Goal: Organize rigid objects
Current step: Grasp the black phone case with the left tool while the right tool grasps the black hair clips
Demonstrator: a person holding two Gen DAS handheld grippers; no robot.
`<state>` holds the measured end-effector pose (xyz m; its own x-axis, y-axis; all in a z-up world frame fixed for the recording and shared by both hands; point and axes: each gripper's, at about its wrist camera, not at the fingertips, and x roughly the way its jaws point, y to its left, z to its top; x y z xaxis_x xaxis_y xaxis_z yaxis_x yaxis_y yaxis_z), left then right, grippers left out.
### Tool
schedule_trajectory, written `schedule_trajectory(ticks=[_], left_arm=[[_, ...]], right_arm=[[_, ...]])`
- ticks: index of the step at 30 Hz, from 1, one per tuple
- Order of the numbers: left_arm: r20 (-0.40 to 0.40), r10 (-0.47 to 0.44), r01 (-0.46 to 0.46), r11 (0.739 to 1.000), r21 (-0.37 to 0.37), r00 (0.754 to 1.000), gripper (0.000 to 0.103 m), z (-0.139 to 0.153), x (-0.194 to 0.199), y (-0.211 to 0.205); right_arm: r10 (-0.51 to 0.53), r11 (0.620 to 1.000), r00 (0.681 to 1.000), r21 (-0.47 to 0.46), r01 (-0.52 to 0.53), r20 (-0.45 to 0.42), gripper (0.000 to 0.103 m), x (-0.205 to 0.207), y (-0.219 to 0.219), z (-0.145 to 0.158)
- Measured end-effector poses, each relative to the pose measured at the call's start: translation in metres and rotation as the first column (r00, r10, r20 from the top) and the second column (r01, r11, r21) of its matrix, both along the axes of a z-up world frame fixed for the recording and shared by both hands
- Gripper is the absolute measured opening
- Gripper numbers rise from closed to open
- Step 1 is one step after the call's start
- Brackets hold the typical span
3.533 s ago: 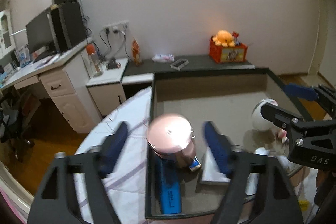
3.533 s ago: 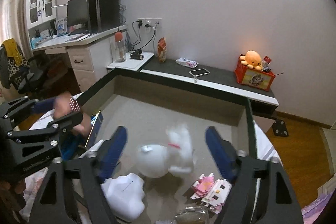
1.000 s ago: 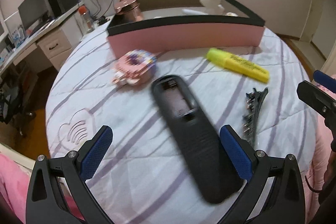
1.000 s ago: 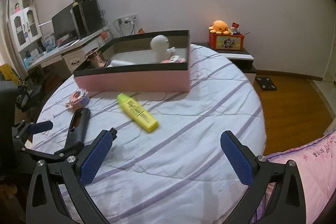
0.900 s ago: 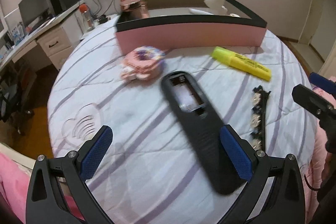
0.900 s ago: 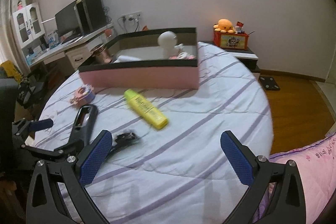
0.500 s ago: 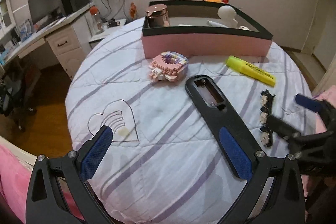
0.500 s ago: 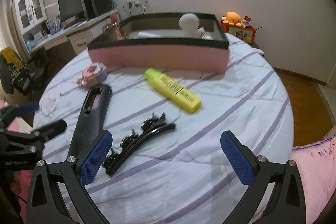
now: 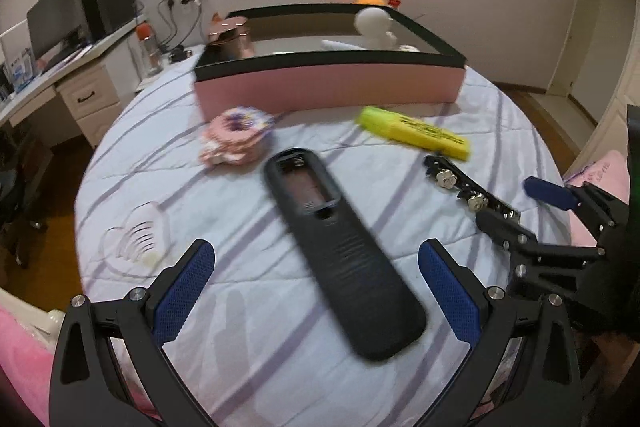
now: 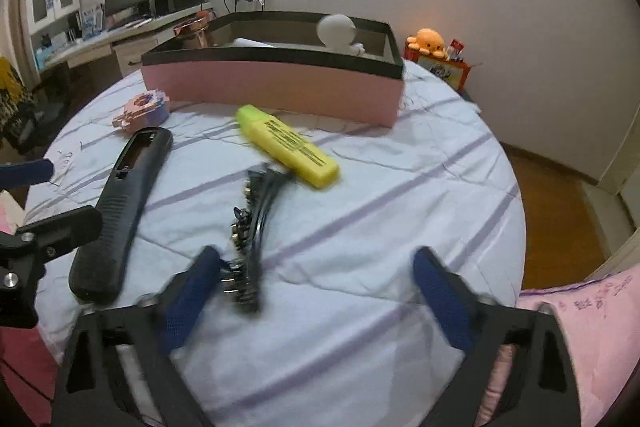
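Item one: our left gripper [image 9: 316, 291], lower centre of the left wrist view, jaws spread wide. The dark remote casing [image 9: 340, 255] lies on the round table's striped cloth [image 9: 400, 367] between its blue pads [image 9: 182, 289], untouched by either pad.

Item two: our right gripper [image 10: 316, 291], lower centre of the right wrist view, jaws closing. The near end of the black hair clips [image 10: 248, 231] sits just beside the left pad; we cannot tell whether that pad touches them. The right pad stands well apart from them, so nothing is pinched.

Item three: yellow highlighter [image 10: 286, 145], centre of the right wrist view, lying flat with its near end just beside the far tip of the clips.

Item four: pink block model [image 9: 236, 135], centre left in the left wrist view, near the box's front wall.

Item five: pink box with black rim [image 10: 272, 87], upper centre, holding a copper-coloured tin [image 9: 230, 37] at its left end and a white figurine [image 10: 338, 33] towards its right.
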<state>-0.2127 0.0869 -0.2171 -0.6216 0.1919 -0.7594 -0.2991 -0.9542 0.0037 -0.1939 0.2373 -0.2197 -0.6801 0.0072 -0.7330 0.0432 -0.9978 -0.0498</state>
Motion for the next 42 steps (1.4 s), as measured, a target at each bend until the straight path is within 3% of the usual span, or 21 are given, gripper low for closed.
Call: schedule_trajectory(ticks=[1, 6, 11, 17, 19, 20, 24, 28, 35, 38, 42], left_arm=[[0.013, 0.006, -0.005, 1.000, -0.017, 1.000, 0.103, -0.004, -0.003, 0.006], [0.051, 0.033, -0.028, 0.995, -0.091, 0.998, 0.103, -0.025, -0.014, 0.019], [0.043, 0.012, -0.010, 0.998, -0.065, 0.999, 0.103, -0.025, -0.015, 0.001], [0.030, 0.043, -0.039, 0.992, -0.118, 0.999, 0.103, -0.022, -0.009, -0.023], [0.036, 0.042, -0.039, 0.995, -0.092, 0.998, 0.102, -0.021, -0.010, -0.027], [0.036, 0.038, -0.034, 0.996, -0.084, 0.999, 0.098, -0.021, -0.010, -0.025], [0.013, -0.031, 0.031, 0.998, -0.059, 0.999, 0.079, -0.022, -0.009, -0.014], [-0.031, -0.063, 0.062, 0.997, -0.034, 0.998, 0.068, -0.025, -0.012, -0.006], [-0.055, -0.097, 0.096, 0.995, -0.029, 0.994, 0.046, -0.023, -0.008, -0.004], [-0.042, -0.099, 0.100, 0.995, 0.009, 0.994, 0.044, -0.022, -0.011, -0.009], [-0.061, -0.102, 0.101, 0.995, -0.014, 0.993, 0.045, -0.025, -0.009, -0.004]], right_arm=[[-0.009, 1.000, 1.000, -0.008, 0.009, 0.008, 0.070, 0.000, 0.007, -0.002], [0.004, 0.999, 1.000, -0.044, -0.004, 0.003, 0.070, -0.002, 0.017, 0.000], [0.043, 0.997, 0.999, -0.068, -0.044, -0.008, 0.070, -0.002, 0.015, 0.000], [0.091, 0.991, 0.996, -0.100, -0.092, -0.011, 0.070, -0.007, 0.008, -0.002], [0.105, 0.989, 0.994, -0.102, -0.105, -0.013, 0.070, -0.009, 0.005, -0.001], [0.113, 0.988, 0.994, -0.104, -0.113, -0.011, 0.069, -0.010, 0.002, -0.001], [0.133, 0.987, 0.991, -0.090, -0.133, -0.003, 0.042, -0.016, -0.006, -0.002], [0.156, 0.984, 0.988, -0.091, -0.154, 0.010, 0.021, -0.019, -0.010, -0.002], [0.173, 0.983, 0.985, -0.060, -0.172, 0.009, 0.019, -0.021, -0.019, -0.006], [0.169, 0.985, 0.986, -0.048, -0.168, 0.006, 0.019, -0.023, -0.021, -0.006], [0.164, 0.986, 0.986, -0.037, -0.163, 0.005, 0.019, -0.023, -0.022, -0.006]])
